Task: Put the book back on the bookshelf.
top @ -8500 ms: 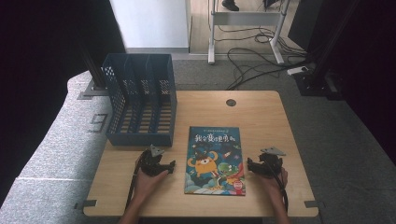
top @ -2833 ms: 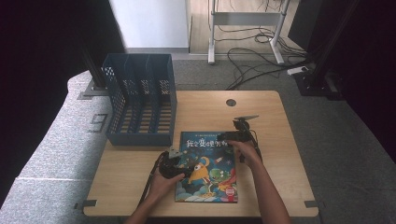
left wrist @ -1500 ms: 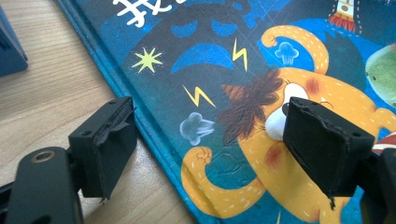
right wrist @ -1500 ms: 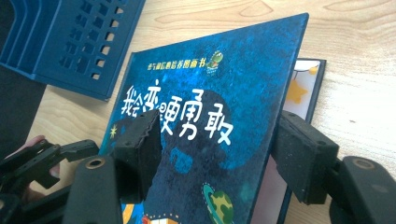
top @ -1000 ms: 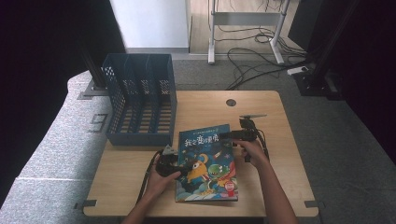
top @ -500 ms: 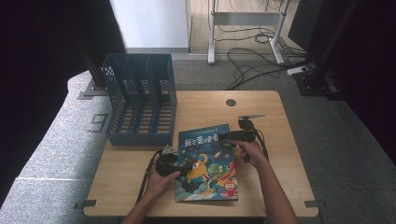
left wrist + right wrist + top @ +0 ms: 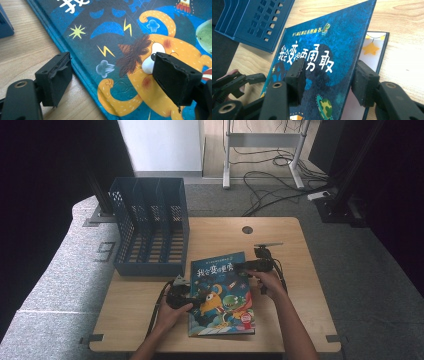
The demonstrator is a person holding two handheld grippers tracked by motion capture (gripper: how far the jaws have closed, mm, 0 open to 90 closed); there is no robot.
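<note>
the picture book (image 7: 221, 295) lies on the worktop (image 7: 295, 245) just right of the blue file rack (image 7: 150, 227), its front cover lifted at the right edge so a starred inner page (image 7: 372, 47) peeks out. the right hand-held gripper (image 7: 328, 82) straddles that raised cover edge; its jaws have just been closing, and whether the pads press on it is hard to tell. the left hand-held gripper (image 7: 111, 77) stands spread over the book's left edge, one jaw over bare wood. the book's lower part is cut off in both gripper views.
</note>
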